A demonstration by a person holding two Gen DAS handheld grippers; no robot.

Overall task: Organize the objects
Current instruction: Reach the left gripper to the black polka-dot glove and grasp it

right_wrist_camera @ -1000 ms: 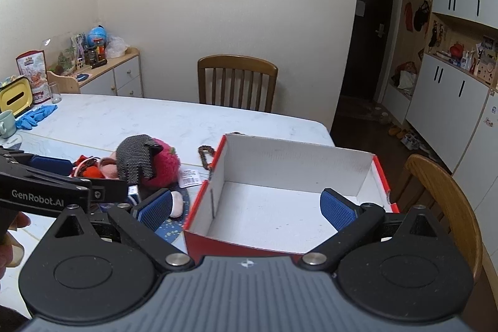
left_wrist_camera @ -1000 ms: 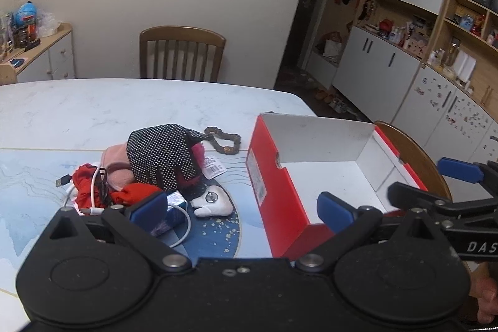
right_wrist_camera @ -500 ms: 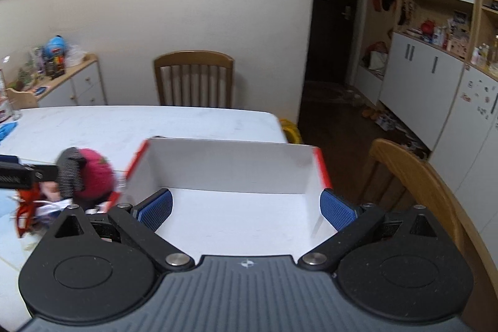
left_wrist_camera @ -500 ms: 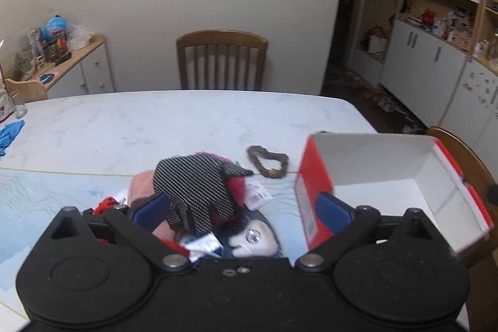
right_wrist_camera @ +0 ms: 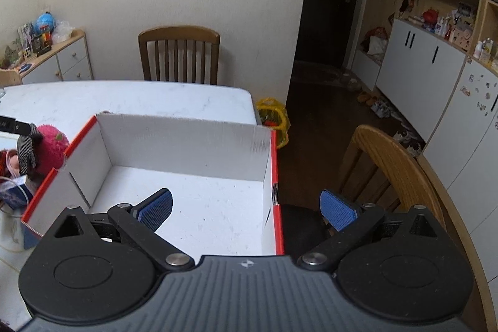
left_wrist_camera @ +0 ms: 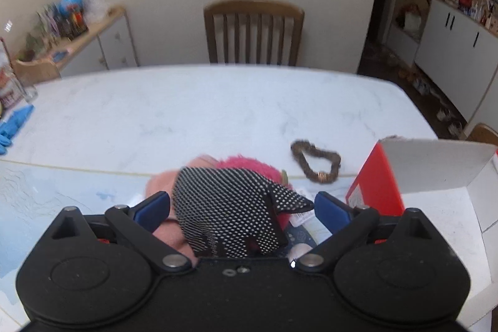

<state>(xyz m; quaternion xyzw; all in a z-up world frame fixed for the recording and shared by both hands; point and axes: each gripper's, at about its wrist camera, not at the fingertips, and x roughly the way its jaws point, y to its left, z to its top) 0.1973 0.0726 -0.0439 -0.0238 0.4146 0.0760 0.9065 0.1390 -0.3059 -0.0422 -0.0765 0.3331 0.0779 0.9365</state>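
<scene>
A black glove with white dots (left_wrist_camera: 230,207) lies on top of a pile with a pink plush ball (left_wrist_camera: 249,162) and a pale pink cloth (left_wrist_camera: 162,185). My left gripper (left_wrist_camera: 242,210) is open, its blue fingers either side of the glove, just above the pile. A brown bead bracelet (left_wrist_camera: 316,161) lies on the table to the right. The red shoebox with a white inside (right_wrist_camera: 186,195) stands at the right; it shows in the left wrist view (left_wrist_camera: 376,179) too. My right gripper (right_wrist_camera: 246,209) is open and empty over the box's right wall. The pile shows at the left (right_wrist_camera: 46,145).
The white marble table (left_wrist_camera: 186,114) has a blue map mat (left_wrist_camera: 46,192) at its near left. Wooden chairs stand at the far side (left_wrist_camera: 253,33) and at the right (right_wrist_camera: 392,170). Blue gloves (left_wrist_camera: 12,126) lie at the far left. A yellow bag (right_wrist_camera: 274,117) sits on the floor.
My left gripper has swung left and closed in on the pile, so the glove now sits between its fingers. My right gripper has moved right, over the box's right wall.
</scene>
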